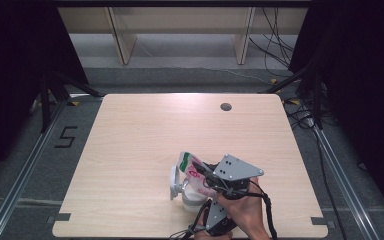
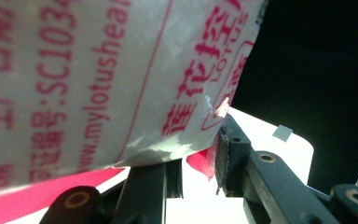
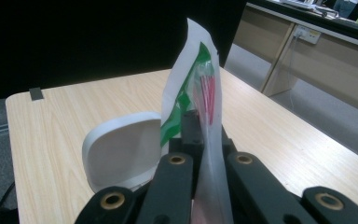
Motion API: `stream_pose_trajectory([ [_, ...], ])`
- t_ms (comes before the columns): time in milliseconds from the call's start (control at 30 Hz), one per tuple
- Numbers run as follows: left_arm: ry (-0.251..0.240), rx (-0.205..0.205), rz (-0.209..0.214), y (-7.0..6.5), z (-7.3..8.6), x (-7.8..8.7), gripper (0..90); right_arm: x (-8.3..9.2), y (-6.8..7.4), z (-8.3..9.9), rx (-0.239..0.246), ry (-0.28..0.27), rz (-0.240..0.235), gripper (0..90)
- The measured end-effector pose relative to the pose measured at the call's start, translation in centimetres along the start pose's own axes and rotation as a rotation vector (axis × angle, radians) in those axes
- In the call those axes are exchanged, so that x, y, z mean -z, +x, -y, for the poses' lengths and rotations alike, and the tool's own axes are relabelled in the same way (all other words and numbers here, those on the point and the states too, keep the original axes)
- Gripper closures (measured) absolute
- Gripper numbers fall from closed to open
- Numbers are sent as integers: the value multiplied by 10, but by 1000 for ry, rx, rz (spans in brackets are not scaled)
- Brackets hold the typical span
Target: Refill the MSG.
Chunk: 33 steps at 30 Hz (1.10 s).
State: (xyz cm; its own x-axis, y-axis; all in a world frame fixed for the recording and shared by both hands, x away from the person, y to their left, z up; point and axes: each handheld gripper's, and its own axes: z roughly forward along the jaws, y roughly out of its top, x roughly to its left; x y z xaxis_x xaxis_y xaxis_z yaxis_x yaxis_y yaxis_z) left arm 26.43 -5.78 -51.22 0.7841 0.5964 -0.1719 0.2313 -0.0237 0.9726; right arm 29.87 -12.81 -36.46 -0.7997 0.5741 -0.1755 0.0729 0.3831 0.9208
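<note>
Lab recording booth in an office room

A bare wooden table (image 1: 145, 150) stands between black curtains (image 1: 10, 60) on grey carpet with floor rails (image 1: 25, 172), a taped number (image 1: 66, 137) and loose cables (image 1: 277, 45); office desks (image 3: 317, 60) stand beyond.

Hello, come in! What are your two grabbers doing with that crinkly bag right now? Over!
Right gripper shut on the bag. Left gripper holds the bag's lower part. White container sits beside it. Nothing blocking.

I see black curtains (image 1: 15, 75) at both frame edges, grey floor (image 1: 25, 165) with metal rails, wooden furniture legs (image 1: 120, 37) top centre, cables (image 1: 275, 45) upper right.
</note>
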Motion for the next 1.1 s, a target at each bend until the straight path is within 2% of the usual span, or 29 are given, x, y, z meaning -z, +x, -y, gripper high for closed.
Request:
stream_pose_trajectory([
  [100,-1,-1,0,0,0,0,744,0,-1,0,14,0,3,900],
  [167,6,2,-5,0,0,0,744,0,-1,0,-3,4,-1,900],
  [267,-1,6,-1,0,1,0,743,-2,-1,2,2,0,12,900],
  [367,-1,1,-3,0,0,0,743,-1,0,0,2,3,-1,900],
  [433,7,4,-6,0,0,0,743,-1,-1,0,22,4,11,900],
  [567,-2,4,1,0,1,0,742,-3,-1,2,3,9,-5,900],
  [633,7,2,-11,-1,0,1,742,-2,0,1,6,4,1,900],
  [700,0,5,-2,0,1,0,742,-3,1,1,7,3,8,900],
  [767,-4,4,2,0,1,0,743,-2,0,1,1,6,-5,900],
  [933,6,4,-7,0,1,0,743,-3,1,1,11,7,1,900],
  [1000,-1,5,1,0,1,0,742,-3,1,2,6,5,9,900],
  [1033,-4,4,3,-1,0,0,743,-3,0,1,17,-2,17,900],
  [1067,15,-2,-18,-2,-1,2,742,-2,1,1,5,1,3,900],
  [1100,-18,2,-4,-1,0,-1,743,-1,1,0,6,0,4,900],
])
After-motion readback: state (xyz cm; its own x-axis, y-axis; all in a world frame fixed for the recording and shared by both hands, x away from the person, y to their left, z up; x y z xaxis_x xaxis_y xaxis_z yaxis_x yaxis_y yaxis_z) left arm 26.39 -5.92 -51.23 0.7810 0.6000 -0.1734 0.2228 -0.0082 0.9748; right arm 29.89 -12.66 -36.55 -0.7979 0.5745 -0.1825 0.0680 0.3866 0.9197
